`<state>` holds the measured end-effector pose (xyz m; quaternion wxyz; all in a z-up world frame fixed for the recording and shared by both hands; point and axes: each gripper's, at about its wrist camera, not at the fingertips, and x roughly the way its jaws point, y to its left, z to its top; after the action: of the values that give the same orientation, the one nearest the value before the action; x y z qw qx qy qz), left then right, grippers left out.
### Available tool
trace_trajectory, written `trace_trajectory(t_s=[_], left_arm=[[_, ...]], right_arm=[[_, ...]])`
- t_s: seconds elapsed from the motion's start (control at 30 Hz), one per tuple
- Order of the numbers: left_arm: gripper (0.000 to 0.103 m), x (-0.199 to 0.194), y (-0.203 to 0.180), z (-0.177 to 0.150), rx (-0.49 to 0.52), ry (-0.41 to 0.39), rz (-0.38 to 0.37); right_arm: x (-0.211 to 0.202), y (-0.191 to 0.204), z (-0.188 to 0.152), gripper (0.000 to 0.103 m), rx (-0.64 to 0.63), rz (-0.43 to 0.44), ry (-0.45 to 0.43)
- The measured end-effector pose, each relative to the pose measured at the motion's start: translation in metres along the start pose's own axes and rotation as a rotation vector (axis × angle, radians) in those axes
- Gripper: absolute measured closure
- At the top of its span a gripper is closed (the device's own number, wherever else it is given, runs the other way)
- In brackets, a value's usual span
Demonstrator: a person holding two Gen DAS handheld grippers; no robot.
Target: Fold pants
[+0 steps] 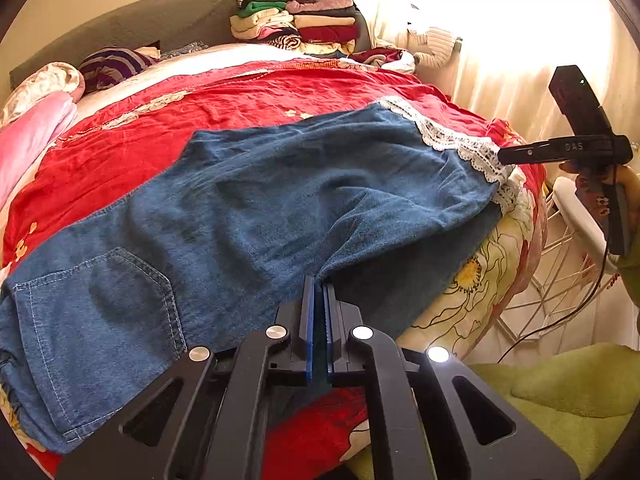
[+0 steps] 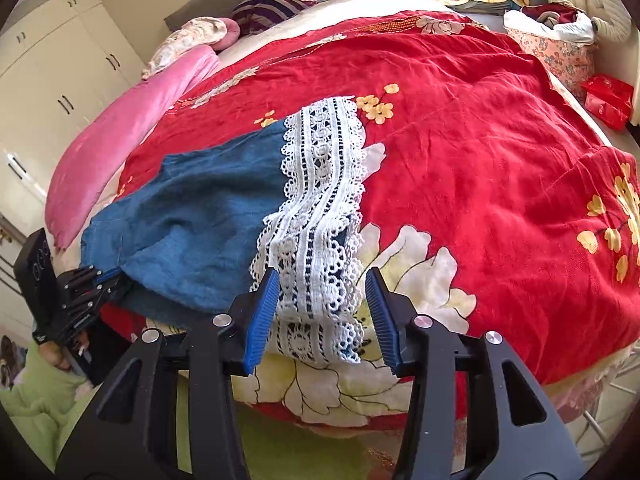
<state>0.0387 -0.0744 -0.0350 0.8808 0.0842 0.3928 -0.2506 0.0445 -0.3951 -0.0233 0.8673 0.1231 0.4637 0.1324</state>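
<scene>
Blue denim pants (image 1: 256, 208) lie spread across the red flowered bedspread (image 1: 248, 92), with a back pocket at the near left and a white lace hem (image 1: 460, 140) at the far right. My left gripper (image 1: 318, 282) is shut on the pants' near edge where the fabric bunches up. In the right wrist view the lace hem (image 2: 316, 208) hangs over the bed's edge between the blue pads of my right gripper (image 2: 322, 276), which stands open around it. The left gripper (image 2: 108, 276) shows at the left there, clamped on denim. The right gripper (image 1: 505, 157) hovers by the lace.
Folded clothes (image 1: 296, 20) are stacked at the bed's head. A pink blanket (image 2: 120, 140) lies along the far side, with a white wardrobe (image 2: 60, 60) behind it. A white wire rack (image 1: 568, 240) stands beside the bed, and a red bag (image 2: 608, 100) sits at the right edge.
</scene>
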Motion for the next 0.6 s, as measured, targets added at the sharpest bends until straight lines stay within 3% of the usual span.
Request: trace_trajectory(t_s=[0.1,0.13,0.27,0.43,0.53,0.6], left_arm=[[0.101,0.001,-0.01,-0.001,0.068,0.022,0.052],[0.101,-0.001,-0.011,-0.001,0.075,0.02,0.054],[0.101,-0.015,-0.011,-0.002,0.092,-0.004,0.069],[0.101,-0.021,-0.015,-0.007,0.11,0.012,0.023],[0.101,-0.01,-0.016,-0.013,0.11,0.056,0.004],[0.1,-0.006,-0.016,-0.016,0.11,0.08,-0.005]], right_arm=[[0.004,0.001,-0.002,0.093,-0.023,0.005,0.017],[0.004,0.002,-0.002,0.097,-0.036,0.002,0.02],[-0.006,0.008,-0.003,0.098,-0.082,0.009,0.012],[-0.009,0.006,-0.009,0.098,-0.111,-0.025,0.036],[0.004,0.007,-0.015,0.089,-0.136,-0.091,0.083],[-0.005,0.009,-0.013,0.085,-0.135,-0.111,0.065]])
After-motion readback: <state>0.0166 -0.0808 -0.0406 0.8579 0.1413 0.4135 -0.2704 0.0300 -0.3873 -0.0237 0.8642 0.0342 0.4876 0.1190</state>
